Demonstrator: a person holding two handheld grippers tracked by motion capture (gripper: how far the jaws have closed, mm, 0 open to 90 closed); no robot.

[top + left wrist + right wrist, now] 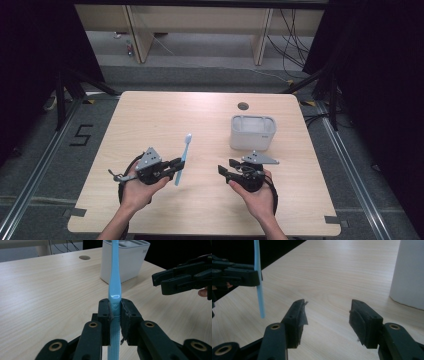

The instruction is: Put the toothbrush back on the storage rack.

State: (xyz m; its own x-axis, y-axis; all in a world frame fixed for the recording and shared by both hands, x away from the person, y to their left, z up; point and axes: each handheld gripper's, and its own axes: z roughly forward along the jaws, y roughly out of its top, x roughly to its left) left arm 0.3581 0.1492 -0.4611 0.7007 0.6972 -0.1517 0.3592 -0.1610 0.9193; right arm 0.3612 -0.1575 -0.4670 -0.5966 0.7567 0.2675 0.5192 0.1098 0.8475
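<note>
Pale wood grain runs across your table (165, 112), which has rounded corners and a small round hole (243, 106) near its far edge. Around it lies grey floor with a painted number to the left, dark curtains on both sides, and cables trailing past the legs of light wooden furniture behind.

Take the white holder (252, 132) as your landmark: it stands just on your side of that hole, on the right half of the table, and its top is divided into slots.

Your left gripper (176, 164) sits to the left of the holder, well apart from it, and its jaws are clamped on the handle of a light blue toothbrush (183, 157). In the left gripper view the toothbrush (114, 287) stands upright between the pads, its upper part crossing in front of the holder (127, 261).

Your right gripper (225, 169) rests just in front of the holder, on your side of it, pointing left toward the toothbrush. Its jaws stand apart at a middling width with nothing between them, only bare table (329, 307) in the gap.
</note>
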